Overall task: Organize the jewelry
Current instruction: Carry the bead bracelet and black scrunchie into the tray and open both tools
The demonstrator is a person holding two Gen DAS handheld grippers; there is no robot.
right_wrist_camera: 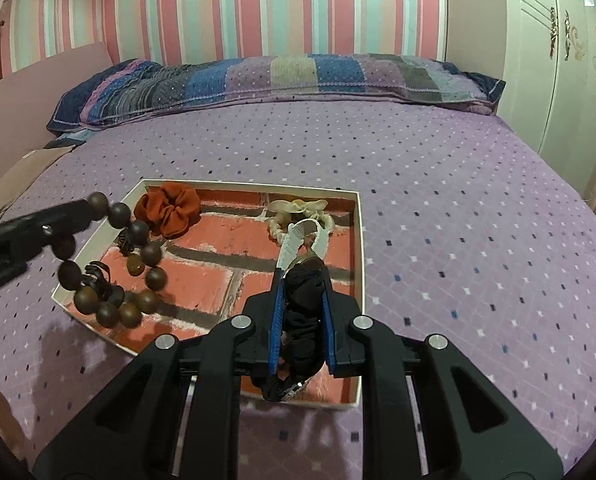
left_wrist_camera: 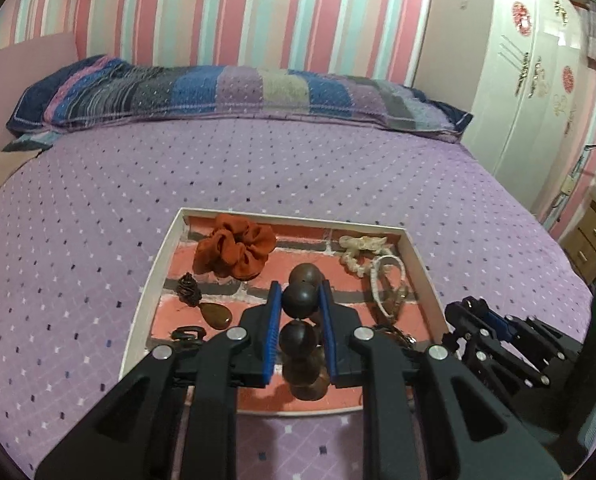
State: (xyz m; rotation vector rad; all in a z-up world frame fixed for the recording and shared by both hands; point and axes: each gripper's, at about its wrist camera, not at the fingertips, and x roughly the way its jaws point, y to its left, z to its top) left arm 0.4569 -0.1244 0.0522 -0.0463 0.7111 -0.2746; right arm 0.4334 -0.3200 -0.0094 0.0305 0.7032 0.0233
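Purple bedspread (right_wrist_camera: 458, 200) underlies the tray (right_wrist_camera: 358, 240): above its left edge beads (right_wrist_camera: 153, 278) are pinched by the left gripper (left_wrist_camera: 301, 300); over its near-right corner a black band (right_wrist_camera: 304, 304) is clamped in the right gripper (right_wrist_camera: 302, 292).

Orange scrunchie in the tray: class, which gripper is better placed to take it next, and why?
Neither is free. The left gripper is nearer the orange scrunchie but holds the wooden bead bracelet; the right gripper clamps a black scrunchie. Left, probably, after releasing.

A purple quilted bedspread with small diamond dots (left_wrist_camera: 257, 168) fills the middle of both views. A long patchwork pillow in blue, purple and grey (right_wrist_camera: 273, 76) lies across the top, below pink-and-teal striped wallpaper (left_wrist_camera: 233, 8). A white wardrobe with floral decals (left_wrist_camera: 538, 80) stands at upper right.
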